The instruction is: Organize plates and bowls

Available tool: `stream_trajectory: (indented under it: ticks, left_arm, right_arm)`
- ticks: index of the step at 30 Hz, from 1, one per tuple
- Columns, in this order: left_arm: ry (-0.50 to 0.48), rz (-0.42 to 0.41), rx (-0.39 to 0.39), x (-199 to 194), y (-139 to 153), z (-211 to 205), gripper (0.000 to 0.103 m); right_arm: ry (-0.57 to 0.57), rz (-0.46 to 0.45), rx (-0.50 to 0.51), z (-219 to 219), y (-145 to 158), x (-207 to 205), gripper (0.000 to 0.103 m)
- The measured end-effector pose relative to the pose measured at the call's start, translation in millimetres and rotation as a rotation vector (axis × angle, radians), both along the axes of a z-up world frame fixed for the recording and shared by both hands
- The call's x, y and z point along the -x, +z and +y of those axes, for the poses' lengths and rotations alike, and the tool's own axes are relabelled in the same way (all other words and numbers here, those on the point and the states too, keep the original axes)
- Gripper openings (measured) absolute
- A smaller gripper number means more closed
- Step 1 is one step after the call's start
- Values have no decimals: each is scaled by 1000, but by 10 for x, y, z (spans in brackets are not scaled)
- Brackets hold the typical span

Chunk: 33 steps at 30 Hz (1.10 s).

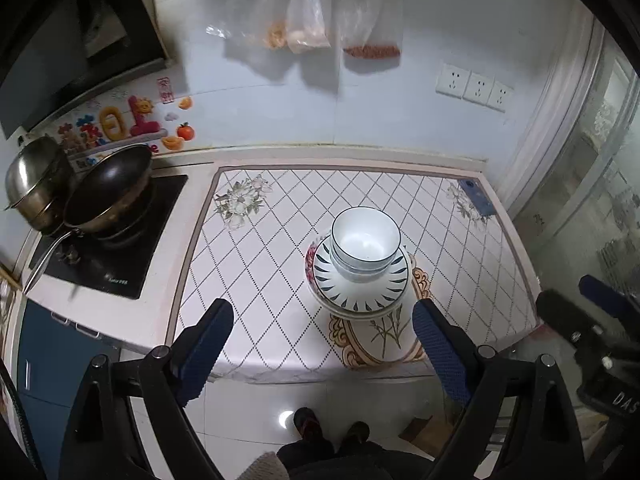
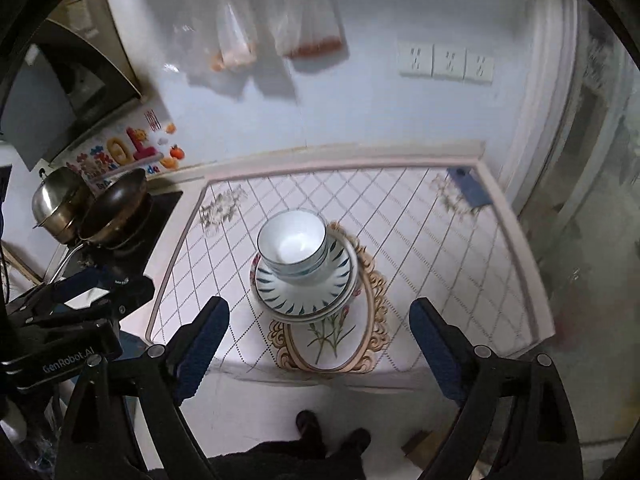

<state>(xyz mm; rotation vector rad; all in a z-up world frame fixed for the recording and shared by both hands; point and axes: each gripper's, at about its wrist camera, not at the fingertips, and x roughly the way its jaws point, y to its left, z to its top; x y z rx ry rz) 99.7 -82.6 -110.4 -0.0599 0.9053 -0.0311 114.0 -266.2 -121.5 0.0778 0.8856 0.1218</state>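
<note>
Nested white bowls [image 1: 366, 240] [image 2: 293, 240] sit on a leaf-patterned plate [image 1: 360, 284] [image 2: 306, 292], which rests on more plates with a floral rim [image 1: 310, 261] peeking out at the left. The stack stands near the middle of the diamond-patterned counter mat [image 1: 260, 264] [image 2: 420, 248]. My left gripper [image 1: 324, 320] hangs high above the counter's front edge, open, nothing between its fingers [image 1: 208, 344]. My right gripper [image 2: 320, 316] is likewise raised and open, empty. The right gripper's body [image 1: 592, 320] shows at the right of the left wrist view; the left one's body [image 2: 68, 320] shows at the left of the right wrist view.
A stove [image 1: 108, 248] with a dark wok [image 1: 108, 192] and a steel pot [image 1: 36, 180] sits at the left. A blue object [image 1: 476, 196] lies at the mat's back right corner. Plastic bags [image 1: 312, 20] hang on the wall beside sockets [image 1: 474, 86]. A person's shoes [image 1: 332, 428] stand on the floor below.
</note>
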Motion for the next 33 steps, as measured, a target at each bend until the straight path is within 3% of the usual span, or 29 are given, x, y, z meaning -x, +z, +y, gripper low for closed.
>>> stream_trajectory:
  ticks: [6,11,33]
  left_arm:
    - [32,-58,-6,317,229,51,92]
    - [37,-93,-27,477,349,57,92]
    - [17,-122,-23,574,441,-109,92]
  right_arm:
    - [6,-85,29,-25,332,363,94]
    - [13,-102,26,-31,464,515,95]
    - [-1,-149,45,-226,593,590,95]
